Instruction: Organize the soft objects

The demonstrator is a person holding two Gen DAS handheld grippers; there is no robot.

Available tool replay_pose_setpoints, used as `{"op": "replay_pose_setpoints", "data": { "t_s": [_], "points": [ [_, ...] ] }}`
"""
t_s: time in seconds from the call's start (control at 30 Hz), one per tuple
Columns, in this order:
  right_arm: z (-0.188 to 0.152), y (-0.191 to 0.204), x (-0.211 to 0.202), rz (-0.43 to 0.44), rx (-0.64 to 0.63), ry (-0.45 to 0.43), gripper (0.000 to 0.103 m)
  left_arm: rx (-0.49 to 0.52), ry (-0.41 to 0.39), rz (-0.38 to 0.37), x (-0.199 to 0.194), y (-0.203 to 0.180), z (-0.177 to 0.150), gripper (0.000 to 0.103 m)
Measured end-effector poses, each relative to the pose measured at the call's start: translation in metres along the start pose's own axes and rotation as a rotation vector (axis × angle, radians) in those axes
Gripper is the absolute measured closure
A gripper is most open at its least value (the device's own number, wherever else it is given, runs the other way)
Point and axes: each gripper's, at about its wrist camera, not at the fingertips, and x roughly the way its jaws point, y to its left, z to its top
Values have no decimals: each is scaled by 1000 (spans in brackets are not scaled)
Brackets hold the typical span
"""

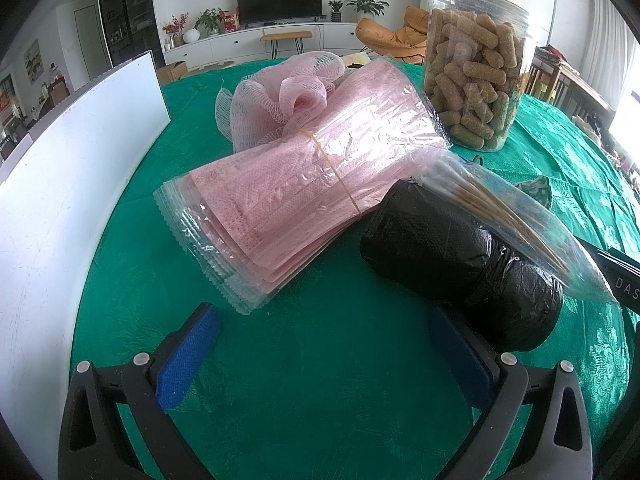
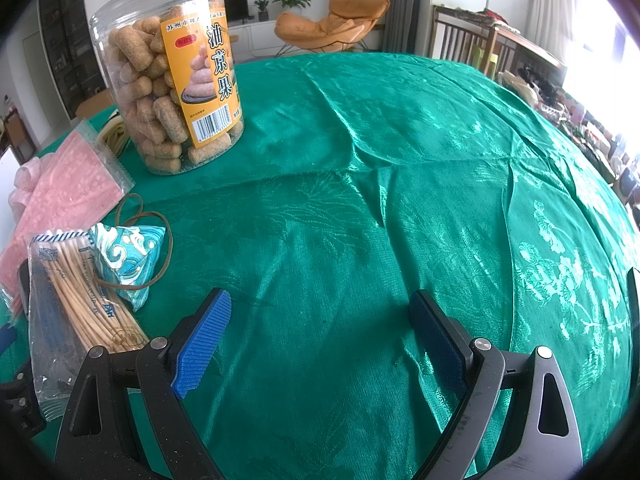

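Grippers hang over a table spread with a green brocade cloth (image 2: 360,160), both with blue pads spread wide and nothing between them. The left gripper (image 1: 324,356) hovers near the table's close edge, bare cloth under its jaws. Just ahead of it lies a banded stack of pink face masks (image 1: 304,176) in clear wrappers, running away toward the far edge, where it overlaps a pink mesh bath puff (image 1: 272,96). A roll of black plastic bags (image 1: 460,256) sits right of the stack, close beside the left gripper's right pad (image 1: 456,360); whether the two touch cannot be told. A clear packet of cotton swabs (image 1: 516,208) rests slanted across the roll. Beyond them stands an upright clear jar of fried snack sticks (image 1: 476,76). A white board (image 1: 68,184) stands along the left edge — it walls off that side.

The right gripper (image 2: 320,340) is released above open cloth, wrinkled but bare from its jaws out to the far and right edges — the widest free room on the table. At its left sits a small teal patterned pouch (image 2: 128,260) with a brown cord, touching the swab packet.
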Motion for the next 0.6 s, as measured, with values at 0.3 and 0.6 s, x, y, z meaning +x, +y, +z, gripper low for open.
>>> {"op": "replay_pose_setpoints", "data": {
  "t_s": [0.3,0.6],
  "points": [
    [1,3,-1,-29,27,1,10,-1,0,-1,0,-1,0,0],
    [2,14,-2,59,-98,11,11,0,1,4,-1,-3,0,0]
  ]
}}
